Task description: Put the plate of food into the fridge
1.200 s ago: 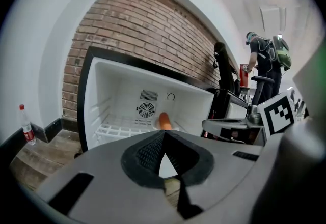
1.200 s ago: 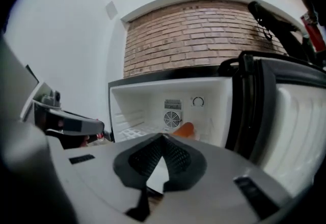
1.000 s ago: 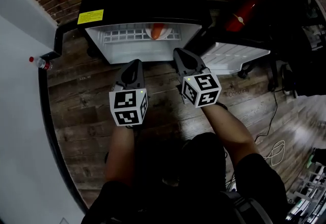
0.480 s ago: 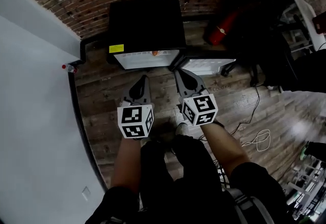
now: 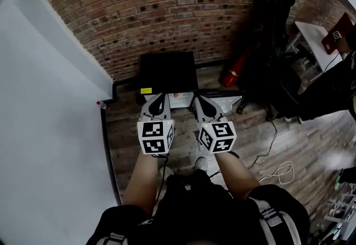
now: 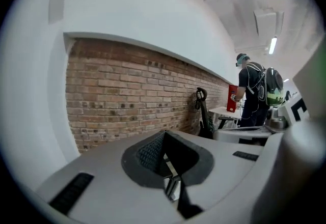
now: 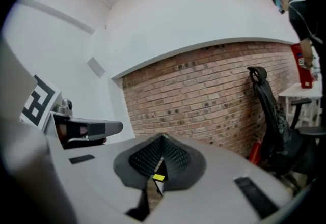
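Observation:
The black mini fridge stands against the brick wall with its door swung open to the right. A sliver of its white inside shows, with something orange, the plate of food, on a shelf. Both grippers are held side by side above the floor in front of the fridge, away from it. My left gripper is shut with nothing in it. My right gripper is shut and empty too. Both gripper views look level at the brick wall, not at the fridge.
A white wall runs along the left, with a small red-capped bottle at its foot. A red extinguisher and a black office chair stand right of the fridge. Cables lie on the wooden floor. A person stands at a far table.
The head view has risen and drawn back, so the fridge looks smaller and farther off. Both grippers stayed shut and side by side, lifted along with it.

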Action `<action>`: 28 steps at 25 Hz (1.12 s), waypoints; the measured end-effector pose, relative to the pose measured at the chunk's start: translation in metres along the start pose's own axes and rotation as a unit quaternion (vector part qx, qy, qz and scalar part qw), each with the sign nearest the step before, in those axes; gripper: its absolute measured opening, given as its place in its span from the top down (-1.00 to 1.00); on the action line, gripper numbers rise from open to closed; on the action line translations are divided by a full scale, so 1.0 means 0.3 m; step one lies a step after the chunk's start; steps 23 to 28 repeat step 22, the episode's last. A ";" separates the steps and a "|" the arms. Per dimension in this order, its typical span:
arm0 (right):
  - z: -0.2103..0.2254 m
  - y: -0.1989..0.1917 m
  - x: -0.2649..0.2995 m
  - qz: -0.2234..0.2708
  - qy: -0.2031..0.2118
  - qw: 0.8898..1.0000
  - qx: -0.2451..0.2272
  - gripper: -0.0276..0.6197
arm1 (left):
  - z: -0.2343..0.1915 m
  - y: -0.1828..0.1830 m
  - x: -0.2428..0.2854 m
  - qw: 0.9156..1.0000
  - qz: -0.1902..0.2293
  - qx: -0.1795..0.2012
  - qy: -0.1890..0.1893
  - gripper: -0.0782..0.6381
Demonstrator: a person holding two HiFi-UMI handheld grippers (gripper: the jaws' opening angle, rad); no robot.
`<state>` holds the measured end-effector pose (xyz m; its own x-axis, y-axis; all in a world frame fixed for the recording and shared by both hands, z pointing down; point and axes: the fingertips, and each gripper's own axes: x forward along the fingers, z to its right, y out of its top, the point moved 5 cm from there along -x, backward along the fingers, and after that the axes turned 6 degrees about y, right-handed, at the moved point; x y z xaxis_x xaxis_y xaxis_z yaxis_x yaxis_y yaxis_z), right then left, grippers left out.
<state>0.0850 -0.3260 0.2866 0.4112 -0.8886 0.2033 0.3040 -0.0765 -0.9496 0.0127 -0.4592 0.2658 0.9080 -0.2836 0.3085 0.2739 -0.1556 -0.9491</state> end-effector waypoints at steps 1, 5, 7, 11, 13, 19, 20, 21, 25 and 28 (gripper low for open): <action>-0.002 0.029 -0.021 0.006 0.000 1.000 -0.002 0.88 | 0.016 0.026 -0.016 1.000 0.004 0.008 0.004 0.79; 0.032 0.161 -0.048 0.040 -0.007 0.999 -0.004 0.88 | 0.051 0.114 -0.026 1.000 0.015 0.015 0.008 0.79; 0.046 0.217 -0.052 0.053 -0.008 0.999 -0.008 0.88 | 0.065 0.142 -0.025 1.000 0.019 0.020 0.009 0.79; 0.058 0.291 -0.050 0.073 -0.004 0.997 -0.018 0.88 | 0.077 0.196 -0.007 0.999 0.036 0.012 0.015 0.79; 0.060 0.309 -0.051 0.077 0.000 0.997 -0.023 0.88 | 0.085 0.215 0.001 0.999 0.040 0.000 0.014 0.79; 0.102 0.336 -0.064 0.076 0.013 0.997 -0.016 0.88 | 0.147 0.254 0.022 0.999 0.052 0.010 0.013 0.79; 0.112 0.343 -0.064 0.076 0.015 0.997 -0.011 0.87 | 0.157 0.259 0.026 0.998 0.053 0.012 0.012 0.79; 0.121 0.349 -0.063 0.076 0.017 0.997 -0.007 0.88 | 0.167 0.264 0.031 0.998 0.054 0.013 0.012 0.79; 0.131 0.356 -0.062 0.076 0.019 0.997 -0.004 0.88 | 0.175 0.269 0.036 0.998 0.055 0.014 0.012 0.79; 0.131 0.356 -0.062 0.076 0.019 0.997 -0.004 0.88 | 0.175 0.269 0.036 0.998 0.055 0.014 0.012 0.79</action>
